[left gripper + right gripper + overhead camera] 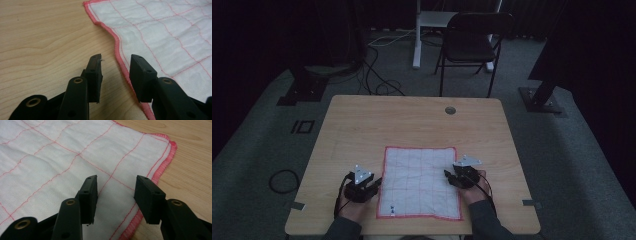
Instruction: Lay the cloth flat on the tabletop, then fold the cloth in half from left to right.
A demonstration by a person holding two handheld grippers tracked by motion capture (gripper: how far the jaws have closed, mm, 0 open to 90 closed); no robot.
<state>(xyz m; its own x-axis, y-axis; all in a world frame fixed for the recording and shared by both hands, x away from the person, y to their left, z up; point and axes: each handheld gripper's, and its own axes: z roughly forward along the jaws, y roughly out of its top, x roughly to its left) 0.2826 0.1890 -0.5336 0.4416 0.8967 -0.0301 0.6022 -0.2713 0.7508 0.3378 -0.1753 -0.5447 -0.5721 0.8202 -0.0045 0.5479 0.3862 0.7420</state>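
A white cloth (419, 182) with red grid stitching and a red hem lies flat at the lower centre of the bench (362, 125). The left tool (374, 186) straddles its left hem, jaws apart and empty. The right tool (449, 176) gapes over its right edge, gripping nothing. A black chair (472, 42) stands beyond the bench, upper centre.

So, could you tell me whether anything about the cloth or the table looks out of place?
Nothing stands out. The cloth lies flat on the table, only lightly creased, and the left gripper and right gripper are open at its side edges.
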